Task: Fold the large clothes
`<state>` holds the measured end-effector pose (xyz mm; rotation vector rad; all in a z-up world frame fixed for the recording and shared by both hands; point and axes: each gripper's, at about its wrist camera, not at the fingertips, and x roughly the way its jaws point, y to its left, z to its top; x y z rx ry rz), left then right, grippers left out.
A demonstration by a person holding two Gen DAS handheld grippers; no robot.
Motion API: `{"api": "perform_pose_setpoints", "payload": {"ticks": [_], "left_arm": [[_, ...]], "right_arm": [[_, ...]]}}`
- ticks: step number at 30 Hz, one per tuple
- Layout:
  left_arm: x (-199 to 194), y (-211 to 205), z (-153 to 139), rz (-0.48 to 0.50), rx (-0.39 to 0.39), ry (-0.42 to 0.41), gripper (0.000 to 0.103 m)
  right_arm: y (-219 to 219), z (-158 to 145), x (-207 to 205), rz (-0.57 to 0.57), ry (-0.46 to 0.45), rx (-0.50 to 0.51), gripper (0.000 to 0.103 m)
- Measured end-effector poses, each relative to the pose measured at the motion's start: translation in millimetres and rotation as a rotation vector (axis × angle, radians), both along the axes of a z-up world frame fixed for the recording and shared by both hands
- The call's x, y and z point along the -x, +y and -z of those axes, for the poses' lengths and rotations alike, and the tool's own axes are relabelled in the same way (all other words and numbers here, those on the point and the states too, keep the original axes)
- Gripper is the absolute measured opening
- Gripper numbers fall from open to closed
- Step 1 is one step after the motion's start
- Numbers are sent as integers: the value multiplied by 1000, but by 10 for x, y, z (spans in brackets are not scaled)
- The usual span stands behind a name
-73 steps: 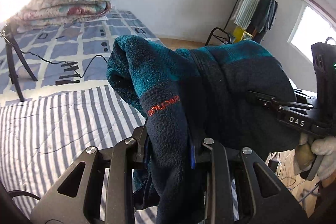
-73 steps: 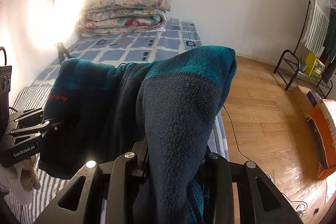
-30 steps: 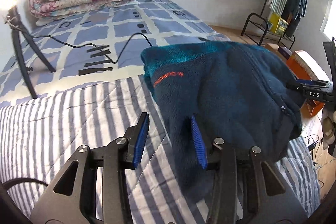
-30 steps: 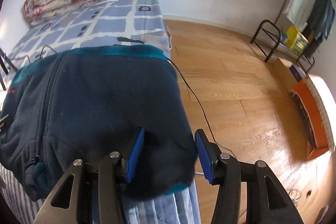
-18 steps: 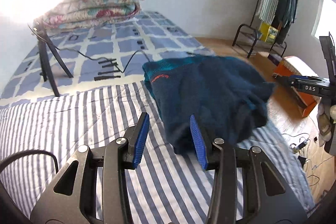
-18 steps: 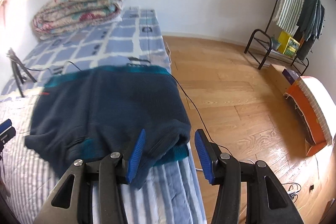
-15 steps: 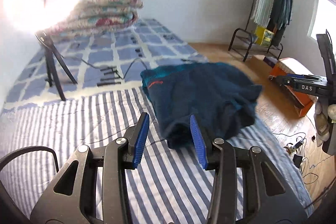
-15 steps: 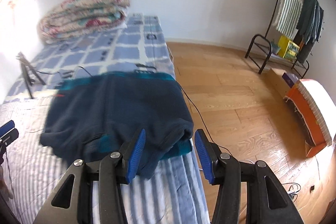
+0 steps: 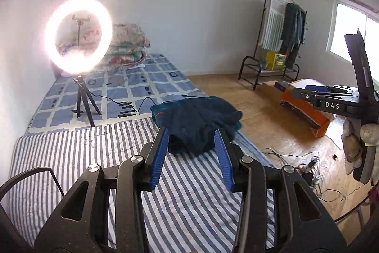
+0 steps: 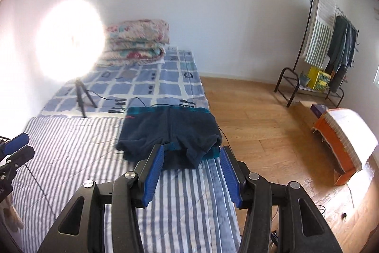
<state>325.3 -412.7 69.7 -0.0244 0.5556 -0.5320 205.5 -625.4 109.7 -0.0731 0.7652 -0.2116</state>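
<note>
A folded dark navy fleece with teal trim (image 9: 196, 125) (image 10: 169, 132) lies on the striped bed cover (image 9: 71, 151) (image 10: 71, 148), near the bed's right edge. My left gripper (image 9: 191, 134) hangs open well above and short of it, nothing between its blue pads. My right gripper (image 10: 191, 154) is likewise open and empty, raised over the bed's near end. The right gripper's body (image 9: 331, 103) and a gloved hand (image 9: 360, 141) show at the right of the left wrist view. The left gripper's blue tip (image 10: 16, 142) shows at the left edge of the right wrist view.
A lit ring light on a tripod (image 9: 79, 34) (image 10: 71, 39) stands on the blue checked sheet, its cable trailing toward the fleece. Folded floral quilts (image 10: 137, 39) lie at the bed head. A clothes rack (image 10: 327, 39) and an orange box (image 10: 343, 146) stand on the wooden floor.
Both grippers let go of the fleece, which now lies folded on the bed. Both have pulled back and risen, so the fleece looks smaller and farther away.
</note>
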Motion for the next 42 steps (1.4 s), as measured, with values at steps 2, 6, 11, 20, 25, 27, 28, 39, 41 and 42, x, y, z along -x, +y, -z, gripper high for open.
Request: {"api": "perform_pose_setpoints", "payload": {"ticks": [2, 6, 11, 20, 25, 27, 28, 39, 41, 42], "left_arm": [[225, 75, -81, 3, -6, -24, 42], [688, 252, -191, 14, -8, -44, 42], [1179, 377, -183, 23, -39, -74, 42], [1679, 517, 22, 22, -39, -71, 57], [1752, 538, 108, 27, -25, -53, 72], [1782, 544, 120, 23, -34, -63, 74], [1791, 548, 119, 21, -38, -69, 76], [1916, 614, 114, -9, -70, -147, 102], [1942, 601, 113, -17, -87, -155, 103], [1931, 596, 116, -18, -95, -153, 103]], "right_arm": [[129, -136, 268, -9, -27, -18, 52], [360, -257, 704, -12, -66, -39, 54], [641, -220, 1180, -4, -103, -28, 60], [810, 45, 1565, 11, -123, -63, 68], [879, 128, 1627, 16, -127, -44, 75], [894, 149, 1658, 16, -133, -54, 80], [905, 160, 1670, 17, -138, -55, 82], [960, 295, 1728, 46, -152, -23, 102], [965, 289, 1742, 52, -157, -21, 103], [970, 289, 1748, 54, -160, -21, 103]]}}
